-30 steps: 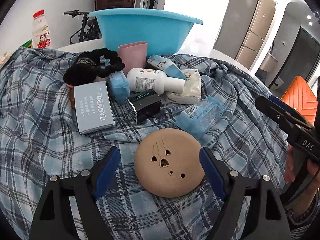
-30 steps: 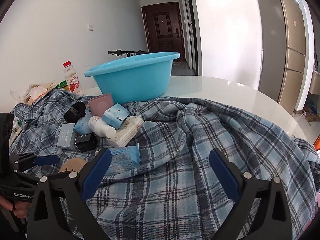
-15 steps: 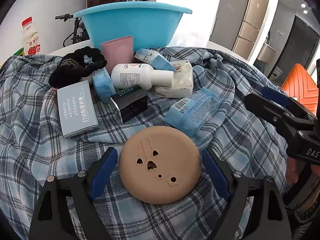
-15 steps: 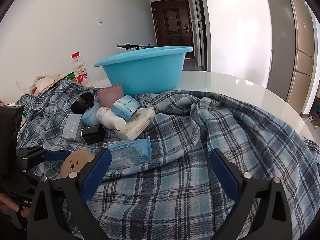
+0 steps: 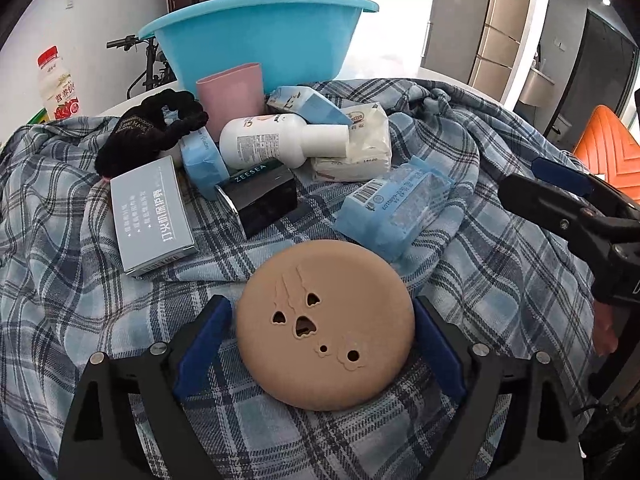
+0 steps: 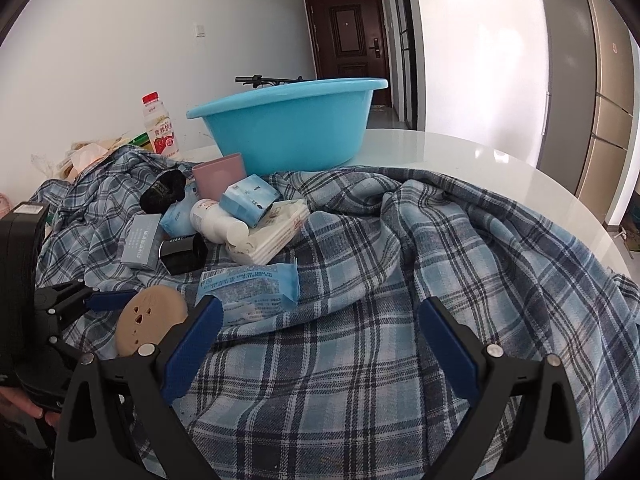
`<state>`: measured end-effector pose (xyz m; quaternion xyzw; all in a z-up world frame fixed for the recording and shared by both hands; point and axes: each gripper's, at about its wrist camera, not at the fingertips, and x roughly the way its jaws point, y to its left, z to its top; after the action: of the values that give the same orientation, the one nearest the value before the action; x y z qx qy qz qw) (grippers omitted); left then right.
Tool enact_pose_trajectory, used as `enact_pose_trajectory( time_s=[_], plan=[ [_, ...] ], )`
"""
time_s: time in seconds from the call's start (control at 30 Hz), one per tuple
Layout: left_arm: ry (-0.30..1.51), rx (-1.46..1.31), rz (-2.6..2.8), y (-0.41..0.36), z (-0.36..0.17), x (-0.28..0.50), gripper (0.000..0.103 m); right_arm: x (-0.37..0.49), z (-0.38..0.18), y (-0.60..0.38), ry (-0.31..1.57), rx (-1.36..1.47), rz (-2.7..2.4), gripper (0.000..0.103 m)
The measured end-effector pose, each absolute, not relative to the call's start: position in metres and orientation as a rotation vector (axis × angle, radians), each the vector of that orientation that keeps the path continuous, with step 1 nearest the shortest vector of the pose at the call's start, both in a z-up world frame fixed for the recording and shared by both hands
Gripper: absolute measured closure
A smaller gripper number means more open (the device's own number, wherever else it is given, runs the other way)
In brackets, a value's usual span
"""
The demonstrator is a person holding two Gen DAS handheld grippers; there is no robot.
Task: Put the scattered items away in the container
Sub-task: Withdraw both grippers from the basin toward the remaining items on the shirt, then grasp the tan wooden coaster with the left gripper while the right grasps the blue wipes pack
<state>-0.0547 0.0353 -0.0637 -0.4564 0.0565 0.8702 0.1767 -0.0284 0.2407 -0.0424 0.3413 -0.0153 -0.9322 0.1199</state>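
Observation:
A tan round disc (image 5: 325, 322) with small holes lies on the plaid cloth, between the open blue-padded fingers of my left gripper (image 5: 320, 344); the pads stand close beside its edges. The disc also shows in the right wrist view (image 6: 150, 318). Behind it lie a blue wipes pack (image 5: 394, 208), a black box (image 5: 260, 198), a grey box (image 5: 150, 216), a white bottle (image 5: 280, 140), a pink cup (image 5: 230, 96) and a black scrunchie (image 5: 150, 132). The blue basin (image 5: 260, 40) stands at the back. My right gripper (image 6: 320, 348) is open and empty over bare cloth.
The plaid cloth (image 6: 400, 260) covers a white round table (image 6: 480, 156). A drink bottle (image 6: 158, 126) and bags stand at the far left. An orange chair (image 5: 604, 140) is at the right. White tissue packs (image 5: 360, 148) lie by the bottle.
My left gripper has moved forward, so the tan disc now sits deeper between its fingers. My right gripper has shifted slightly and stays open.

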Motion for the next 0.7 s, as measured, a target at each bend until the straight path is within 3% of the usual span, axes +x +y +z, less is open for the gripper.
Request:
enact_pose_trajectory(
  time_s=[0.4, 0.7],
  plan=[
    [0.017, -1.216, 2.537, 0.002, -0.036, -0.044, 0.018, -0.039, -0.022, 0.207, 0.227, 1.030, -2.567, 0.005],
    [0.001, -1.180, 2.575, -0.015, -0.033, -0.038, 0.018, -0.069, -0.043, 0.177, 0.215, 1.146, -2.490, 0.005]
  ],
)
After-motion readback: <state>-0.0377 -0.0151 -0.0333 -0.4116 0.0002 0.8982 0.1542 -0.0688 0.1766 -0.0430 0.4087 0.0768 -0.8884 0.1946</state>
